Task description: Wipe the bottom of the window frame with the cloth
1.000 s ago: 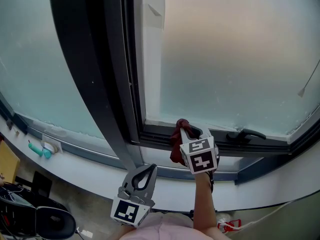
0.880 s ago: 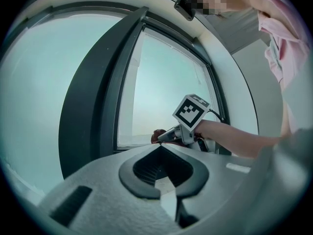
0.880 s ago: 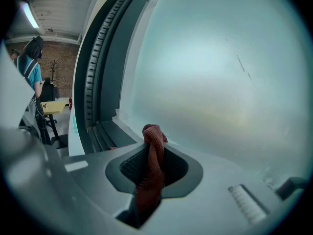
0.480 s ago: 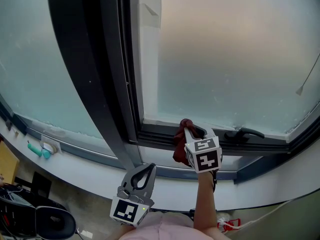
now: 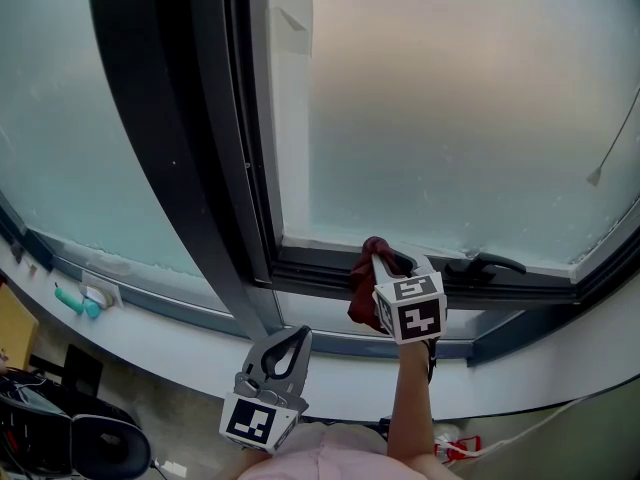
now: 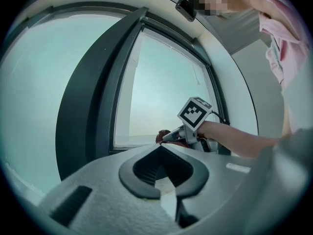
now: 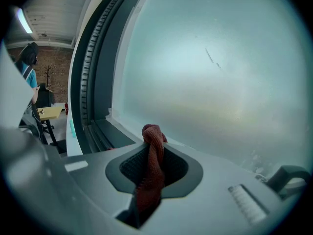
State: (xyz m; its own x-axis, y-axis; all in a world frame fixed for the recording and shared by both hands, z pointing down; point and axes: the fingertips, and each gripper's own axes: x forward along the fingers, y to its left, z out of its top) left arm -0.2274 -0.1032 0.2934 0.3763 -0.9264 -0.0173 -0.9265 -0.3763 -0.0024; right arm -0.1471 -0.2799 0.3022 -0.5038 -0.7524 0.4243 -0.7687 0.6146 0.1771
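Cloth [image 5: 360, 286], clamped in the right gripper [image 5: 384, 260], rests against the window frame [image 5: 312, 270]; left gripper [image 5: 298, 334] closed, empty.

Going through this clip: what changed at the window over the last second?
The right gripper, its jaws shut on the dark red cloth, slid a little to the right along the bottom of the dark window frame, toward the black window handle. Nothing was taken hold of or let go. The left gripper stayed low, shut and empty.
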